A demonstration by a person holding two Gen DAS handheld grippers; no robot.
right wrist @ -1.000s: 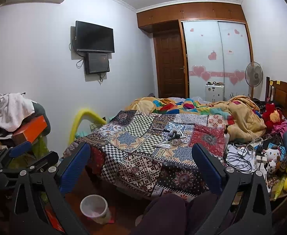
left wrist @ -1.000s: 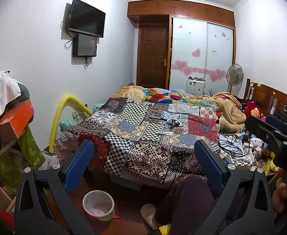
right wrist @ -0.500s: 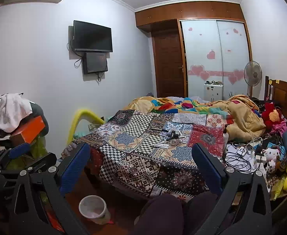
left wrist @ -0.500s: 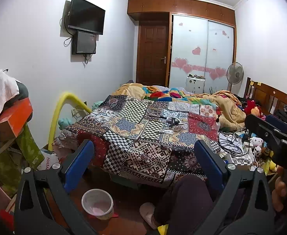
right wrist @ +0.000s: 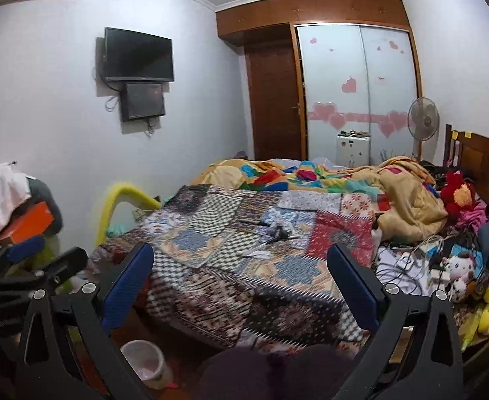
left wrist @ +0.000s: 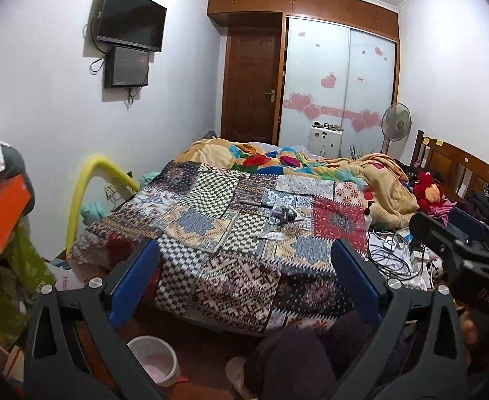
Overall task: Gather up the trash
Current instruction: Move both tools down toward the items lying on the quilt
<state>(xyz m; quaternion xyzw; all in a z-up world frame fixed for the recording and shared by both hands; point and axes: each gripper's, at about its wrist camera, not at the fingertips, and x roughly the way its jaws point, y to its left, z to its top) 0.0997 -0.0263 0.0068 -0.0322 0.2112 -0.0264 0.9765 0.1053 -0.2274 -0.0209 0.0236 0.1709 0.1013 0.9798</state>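
A small pale waste bin (left wrist: 152, 358) stands on the floor by the foot of the bed; it also shows in the right wrist view (right wrist: 144, 363). Small scraps and dark objects (left wrist: 283, 215) lie on the patchwork quilt (left wrist: 211, 233), also seen in the right wrist view (right wrist: 276, 233). My left gripper (left wrist: 244, 283) is open and empty, held above the floor short of the bed. My right gripper (right wrist: 241, 280) is open and empty, alongside it; it shows at the right edge of the left view (left wrist: 458, 250).
A cluttered pile with an orange box (left wrist: 1, 213) stands at the left. Cables and chargers (left wrist: 391, 250), plush toys (right wrist: 458, 273) and a wooden headboard (left wrist: 458, 166) fill the right. A yellow foam tube (left wrist: 87, 183) arches by the wall. The person's legs (left wrist: 298, 360) are below.
Both grippers have drifted slightly forward and up toward the bed; the view has shifted a little. Both stay open and empty.
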